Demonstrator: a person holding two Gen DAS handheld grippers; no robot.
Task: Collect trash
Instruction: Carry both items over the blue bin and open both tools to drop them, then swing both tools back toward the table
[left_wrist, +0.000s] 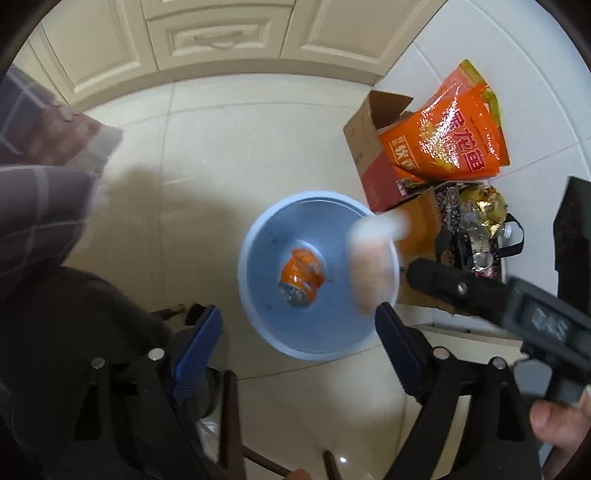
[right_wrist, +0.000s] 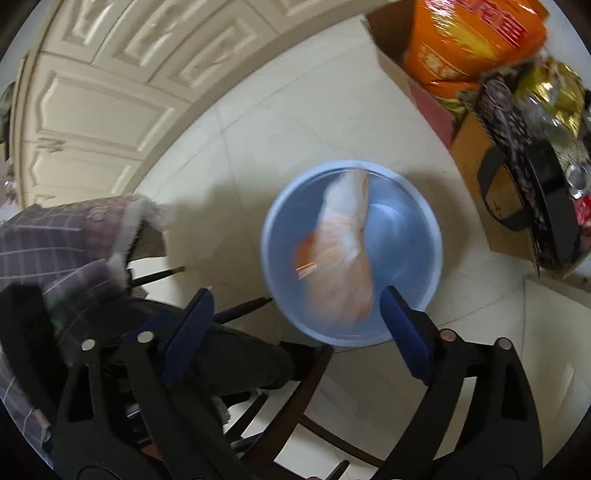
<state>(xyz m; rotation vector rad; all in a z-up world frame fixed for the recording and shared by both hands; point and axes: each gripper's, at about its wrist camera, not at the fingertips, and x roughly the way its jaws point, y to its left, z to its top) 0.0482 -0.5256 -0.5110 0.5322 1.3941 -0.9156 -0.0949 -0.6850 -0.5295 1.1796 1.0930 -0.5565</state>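
Both claws, left claw (left_wrist: 299, 332) and right claw (right_wrist: 295, 314), spread wide, gripping nothing, point down over blue bin (right_wrist: 269, 229); blurred pale wrapper (right_wrist: 343, 251) directly below, long axis running away from them.

cream panelled cabinet doors (left_wrist: 207, 40) stand behind pale floor tiles (left_wrist: 207, 155); dark wooden chair legs (right_wrist: 310, 384) below.

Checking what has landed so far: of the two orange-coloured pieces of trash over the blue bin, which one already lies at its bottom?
The crushed orange can lies at the bottom of the blue bin. The pale orange-and-white wrapper is motion-blurred, apparently still in the air.
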